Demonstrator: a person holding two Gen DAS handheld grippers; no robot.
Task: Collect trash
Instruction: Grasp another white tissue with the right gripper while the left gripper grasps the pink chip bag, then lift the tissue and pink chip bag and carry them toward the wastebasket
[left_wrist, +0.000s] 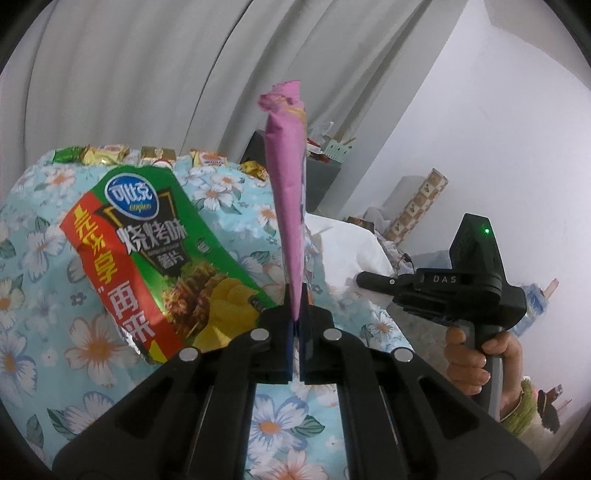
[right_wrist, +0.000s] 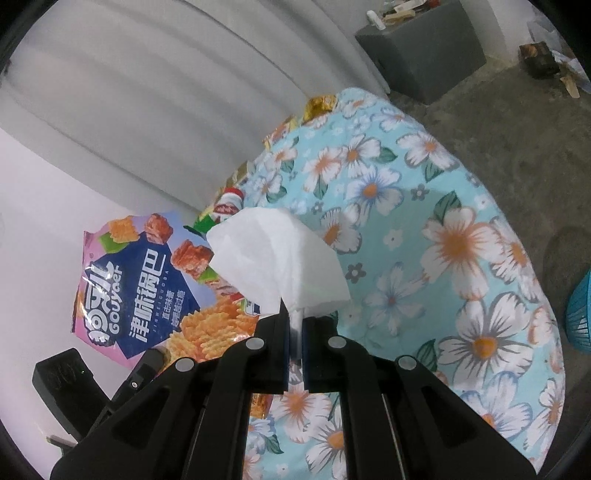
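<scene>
My left gripper (left_wrist: 294, 295) is shut on the bottom edge of a pink snack bag (left_wrist: 286, 177), which stands up edge-on from the jaws. In the right wrist view the same bag (right_wrist: 147, 288) shows its pink and blue front, hanging above the left gripper (right_wrist: 147, 363). A green and red chip bag (left_wrist: 155, 251) lies on the floral tablecloth (left_wrist: 48, 295), left of my left gripper. My right gripper (right_wrist: 295, 314) is shut on a white tissue (right_wrist: 273, 254) that fans out above its jaws. A hand holds that right gripper (left_wrist: 364, 277) off the table's right side.
Several small gold and green wrappers (left_wrist: 107, 155) line the table's far edge (right_wrist: 321, 105) by the pale curtain. A grey box (right_wrist: 421, 48) with clutter stands on the concrete floor beyond. A blue basket (right_wrist: 580, 314) shows at the right edge.
</scene>
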